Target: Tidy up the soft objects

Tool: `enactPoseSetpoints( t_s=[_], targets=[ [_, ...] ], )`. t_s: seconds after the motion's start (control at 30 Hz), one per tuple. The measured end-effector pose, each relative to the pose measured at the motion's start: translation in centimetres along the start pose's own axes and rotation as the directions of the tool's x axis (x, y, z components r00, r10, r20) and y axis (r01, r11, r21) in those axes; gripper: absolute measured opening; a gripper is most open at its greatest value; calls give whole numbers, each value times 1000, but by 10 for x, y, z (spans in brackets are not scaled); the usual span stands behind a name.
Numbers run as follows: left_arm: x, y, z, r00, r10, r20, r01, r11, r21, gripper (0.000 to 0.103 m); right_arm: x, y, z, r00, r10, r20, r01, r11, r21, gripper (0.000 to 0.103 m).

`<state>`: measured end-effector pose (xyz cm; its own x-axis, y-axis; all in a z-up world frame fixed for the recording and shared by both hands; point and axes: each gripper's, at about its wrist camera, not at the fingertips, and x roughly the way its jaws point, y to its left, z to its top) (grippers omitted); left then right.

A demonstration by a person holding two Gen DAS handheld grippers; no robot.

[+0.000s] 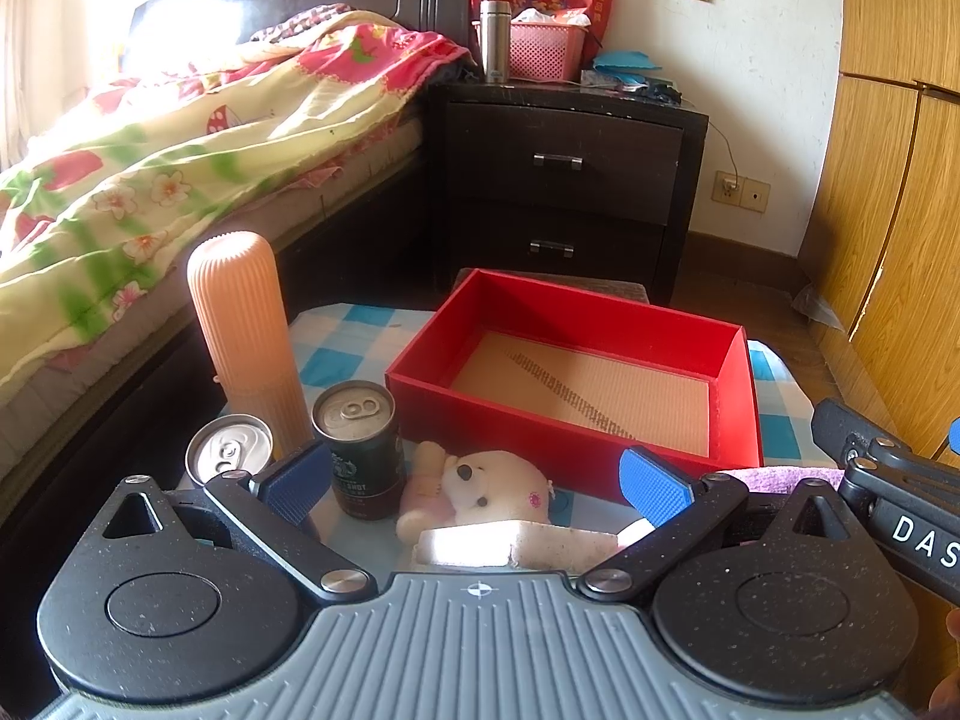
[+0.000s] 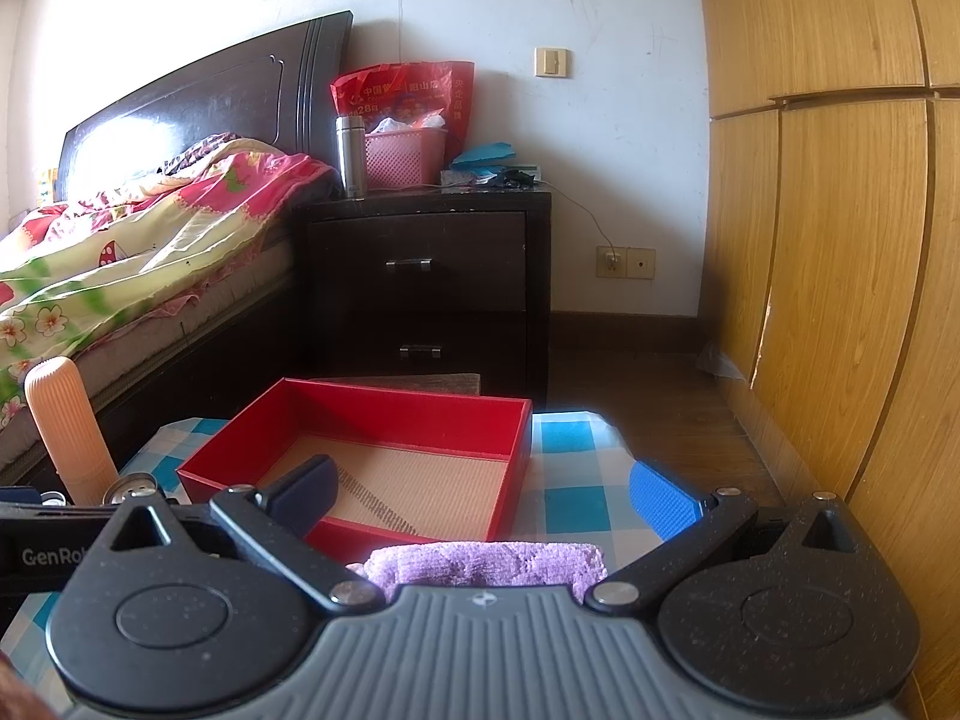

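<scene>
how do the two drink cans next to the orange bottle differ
The dark can has a dark green printed label; the silver can shows only its bare metal top. The dark can stands nearer the plush bear; the silver can sits left, partly behind the left gripper. Both stand upright, unopened.

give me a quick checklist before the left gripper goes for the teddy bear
1. Left gripper open wide enough to straddle the teddy bear: ok.
2. Red box empty and ready to take soft things: ok.
3. Coffee can stands right beside the bear's paw, by the left finger: not ok, it may get knocked.
4. White sponge lies in front of the bear, under the approach: not ok.
5. Right gripper open, holding nothing, over the purple cloth: ok.
6. Bear free of the sponge: cannot tell.
</scene>
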<state>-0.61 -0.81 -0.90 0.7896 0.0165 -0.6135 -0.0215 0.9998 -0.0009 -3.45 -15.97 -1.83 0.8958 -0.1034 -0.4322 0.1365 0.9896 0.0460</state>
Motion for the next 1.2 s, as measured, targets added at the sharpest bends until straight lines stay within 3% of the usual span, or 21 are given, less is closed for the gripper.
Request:
enactPoseSetpoints(
  t_s=[0.97, 1.1, 1.2],
  targets=[
    [5, 8, -3, 998, -15, -53, 15, 1000, -11, 97, 0, -7, -4, 999, 13, -33, -13, 1000, 13, 85],
    [5, 22, -5, 994, -62, -89, 59, 997, -43, 97, -2, -9, -5, 999, 27, -47, -27, 1000, 4, 85],
    [-1, 30, -13, 993, -86, -84, 86, 996, -1, 97, -5, -11, -7, 996, 66, -68, -67, 998, -15, 85]
  ],
)
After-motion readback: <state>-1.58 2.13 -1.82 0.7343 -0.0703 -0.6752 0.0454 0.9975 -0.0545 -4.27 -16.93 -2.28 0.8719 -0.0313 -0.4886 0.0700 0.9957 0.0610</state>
